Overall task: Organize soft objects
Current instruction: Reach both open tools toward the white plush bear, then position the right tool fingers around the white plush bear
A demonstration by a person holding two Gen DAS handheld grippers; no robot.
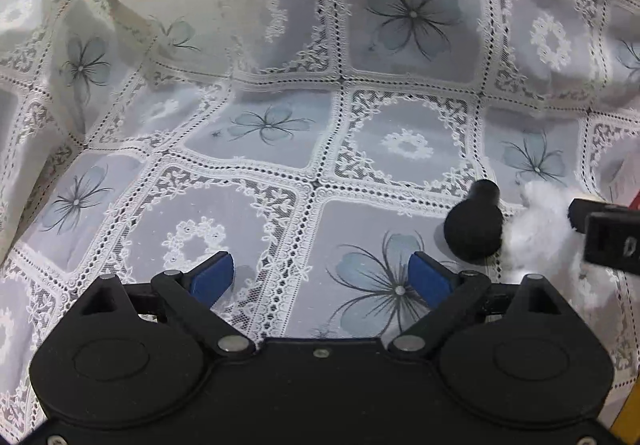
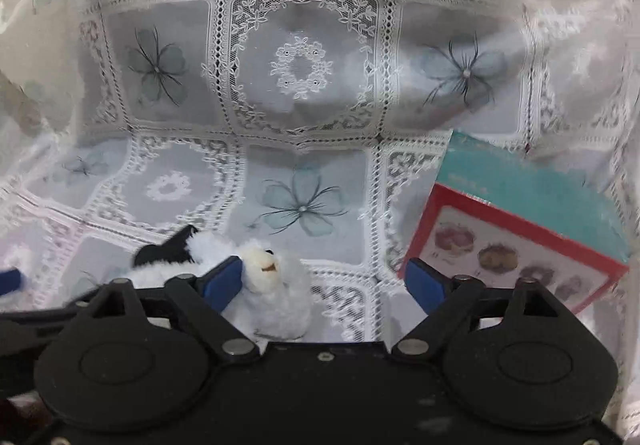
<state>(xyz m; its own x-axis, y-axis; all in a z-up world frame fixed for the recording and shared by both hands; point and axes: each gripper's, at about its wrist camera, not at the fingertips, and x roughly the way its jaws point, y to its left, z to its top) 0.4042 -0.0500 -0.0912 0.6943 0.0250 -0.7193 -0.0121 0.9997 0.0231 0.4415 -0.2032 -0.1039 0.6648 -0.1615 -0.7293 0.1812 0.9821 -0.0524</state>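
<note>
Honestly, barely started: both the left tongs and right tongs gape wide, holding nothing. The plush sheep lies loose on the tabletop by the right tongs, ungrabbed.

The plush sheep lay partly hidden behind the right gripper — its body unseen. The box showed blurred pictures — contents unreadable.

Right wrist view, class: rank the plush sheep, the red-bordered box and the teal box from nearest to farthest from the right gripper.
1. Plush sheep, against the left finger of the right gripper.
2. Red-bordered box, just right of the fingers.
3. Teal box, behind it, farther right.
</note>
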